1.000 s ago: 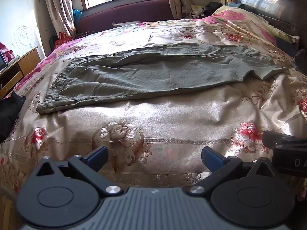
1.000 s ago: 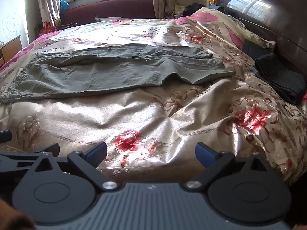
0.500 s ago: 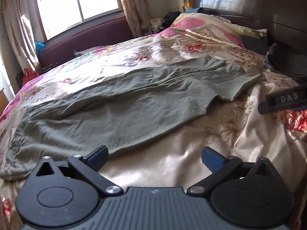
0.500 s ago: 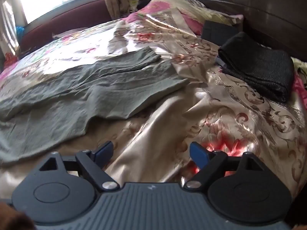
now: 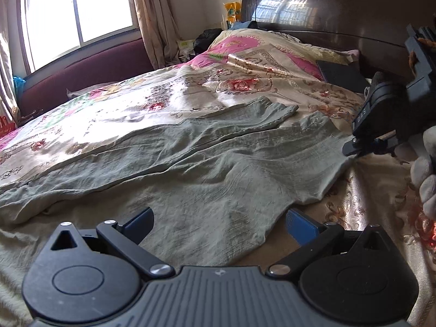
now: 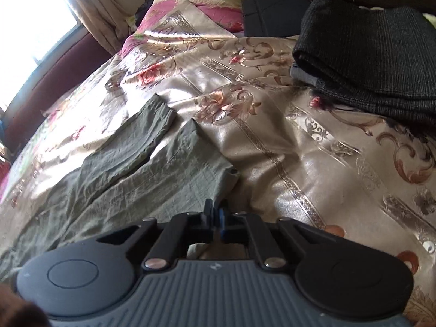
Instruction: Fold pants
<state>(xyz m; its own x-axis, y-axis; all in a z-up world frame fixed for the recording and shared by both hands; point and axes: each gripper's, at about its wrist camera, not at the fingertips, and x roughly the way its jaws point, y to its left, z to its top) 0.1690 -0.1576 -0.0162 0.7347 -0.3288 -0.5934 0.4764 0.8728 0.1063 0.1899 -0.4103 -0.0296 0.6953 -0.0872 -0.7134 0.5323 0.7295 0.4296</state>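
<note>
Grey-green pants lie flat across the floral bedspread, leg ends toward the headboard. My left gripper is open, its blue pads just above the near edge of the near leg. My right gripper is shut at the near corner of the near leg's hem; whether cloth is pinched between the pads is hidden. It also shows in the left wrist view, at the hem's right corner. The far leg lies beside the near one.
A folded dark knit garment and a black flat object lie on the bed near the dark wooden headboard. Pillows are at the head. A window and a maroon bench are on the far side.
Both grippers moved forward and right toward the leg ends. My right gripper went from open to shut at the hem corner. My left gripper stayed open and now reaches the pants' edge.
</note>
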